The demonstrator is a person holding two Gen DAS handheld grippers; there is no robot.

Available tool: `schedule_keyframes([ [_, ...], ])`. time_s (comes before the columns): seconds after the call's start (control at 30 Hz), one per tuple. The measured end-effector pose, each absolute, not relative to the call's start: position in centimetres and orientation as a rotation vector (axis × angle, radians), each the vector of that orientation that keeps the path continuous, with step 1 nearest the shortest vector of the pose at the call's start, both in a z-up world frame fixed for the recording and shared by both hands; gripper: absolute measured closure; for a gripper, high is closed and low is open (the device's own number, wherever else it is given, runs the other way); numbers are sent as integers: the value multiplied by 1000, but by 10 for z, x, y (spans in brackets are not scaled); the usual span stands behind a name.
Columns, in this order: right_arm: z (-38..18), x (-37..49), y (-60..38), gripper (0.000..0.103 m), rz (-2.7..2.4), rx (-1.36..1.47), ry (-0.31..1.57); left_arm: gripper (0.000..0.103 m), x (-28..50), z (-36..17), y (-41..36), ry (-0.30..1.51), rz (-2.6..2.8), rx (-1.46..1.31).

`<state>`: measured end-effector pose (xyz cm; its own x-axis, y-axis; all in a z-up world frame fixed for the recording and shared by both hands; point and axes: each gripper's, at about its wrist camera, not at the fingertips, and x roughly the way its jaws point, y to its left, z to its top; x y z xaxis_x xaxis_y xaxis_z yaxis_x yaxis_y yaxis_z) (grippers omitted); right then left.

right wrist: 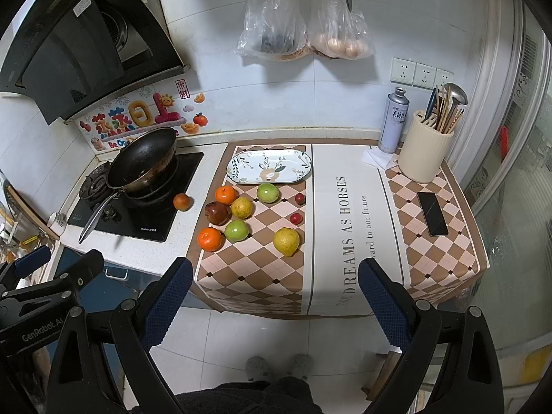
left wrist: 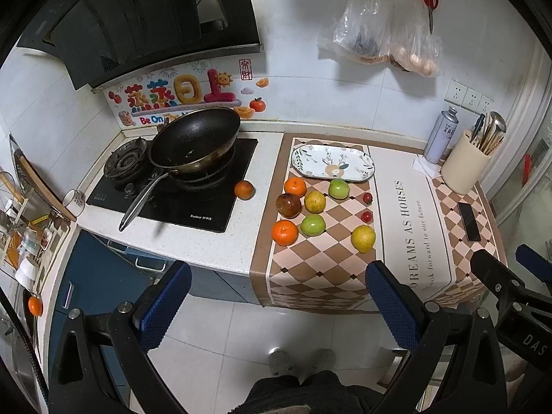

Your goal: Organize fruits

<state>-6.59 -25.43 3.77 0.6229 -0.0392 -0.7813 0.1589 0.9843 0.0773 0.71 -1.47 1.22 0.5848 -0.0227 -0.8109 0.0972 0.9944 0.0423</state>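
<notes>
Several fruits lie on a checkered cloth (left wrist: 331,262) on the counter: oranges (left wrist: 284,232), green apples (left wrist: 313,224), lemons (left wrist: 363,238), a dark red fruit (left wrist: 288,205) and two small red fruits (left wrist: 366,216). One orange (left wrist: 244,189) sits apart beside the stove. An oval floral plate (left wrist: 333,163) stands empty behind them. The fruits also show in the right wrist view, with a lemon (right wrist: 286,241) nearest and the plate (right wrist: 268,166) behind. My left gripper (left wrist: 277,296) and right gripper (right wrist: 274,295) are open and empty, held back from the counter's front edge above the floor.
A black pan (left wrist: 195,139) sits on the gas stove (left wrist: 179,186) at left. A phone (right wrist: 432,213), a utensil holder (right wrist: 426,153) and a spray can (right wrist: 393,120) stand at right. Plastic bags (right wrist: 296,31) and scissors hang on the wall.
</notes>
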Motion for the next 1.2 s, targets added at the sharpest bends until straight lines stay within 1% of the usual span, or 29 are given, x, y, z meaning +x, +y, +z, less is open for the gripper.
schedule_keyframes([
  [0.33,37,-58,-255,4,-141,183,878,0,5,11,-16,936,-70,84],
  [0.43,31,-50,-256,4,-166,218,846,0,18,14,-14,883,-62,92],
  [0.53,15,-32,-257,4,-182,267,844,0,34,7,-8,826,-27,106],
  [0.7,-32,13,-260,4,-169,346,908,0,83,-30,11,862,34,142],
  [0.93,-106,93,-259,5,-115,423,1012,0,157,-97,49,1037,100,136],
  [1.0,-132,126,-258,7,-74,445,1028,0,182,-116,56,1074,119,125],
  [1.03,-143,142,-257,13,-66,445,1041,1,190,-126,60,1088,123,111],
  [1.07,-153,154,-256,16,-62,441,1054,2,203,-135,63,1102,135,91],
  [1.17,-184,198,-255,17,-42,452,1097,3,240,-164,76,1158,153,-41],
  [1.2,-193,212,-255,17,-40,449,1108,6,253,-175,80,1182,164,-100],
])
